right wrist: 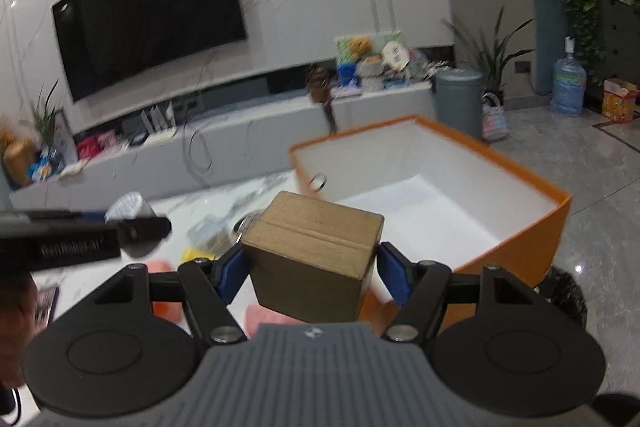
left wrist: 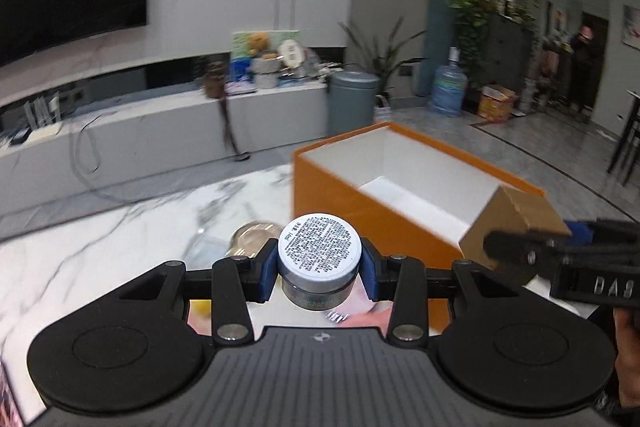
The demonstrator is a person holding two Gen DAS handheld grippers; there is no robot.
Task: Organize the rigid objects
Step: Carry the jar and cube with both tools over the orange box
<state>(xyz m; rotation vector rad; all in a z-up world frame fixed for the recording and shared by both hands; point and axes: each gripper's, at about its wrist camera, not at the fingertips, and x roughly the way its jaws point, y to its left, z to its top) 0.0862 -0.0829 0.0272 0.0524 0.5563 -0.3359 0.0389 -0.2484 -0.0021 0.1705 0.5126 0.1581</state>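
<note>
My left gripper (left wrist: 319,267) is shut on a small round jar (left wrist: 319,251) with a white printed label on the end facing me, held above the marble table (left wrist: 100,259). My right gripper (right wrist: 312,269) is shut on a brown cardboard box (right wrist: 316,251), held just before the near rim of the open orange bin (right wrist: 520,251) with a white inside. In the left wrist view the orange bin (left wrist: 340,195) stands ahead to the right, and the cardboard box (left wrist: 516,219) and right gripper (left wrist: 560,251) show at the bin's near right corner. The jar (right wrist: 128,207) and left gripper (right wrist: 80,239) show at the left of the right wrist view.
A clear glass object (left wrist: 252,235) lies on the table behind the jar. Pink items (right wrist: 264,315) and a yellow piece (right wrist: 192,255) lie on the table (right wrist: 224,199) under the right gripper. A TV bench (right wrist: 240,135) and a grey bin (right wrist: 458,99) stand beyond the table.
</note>
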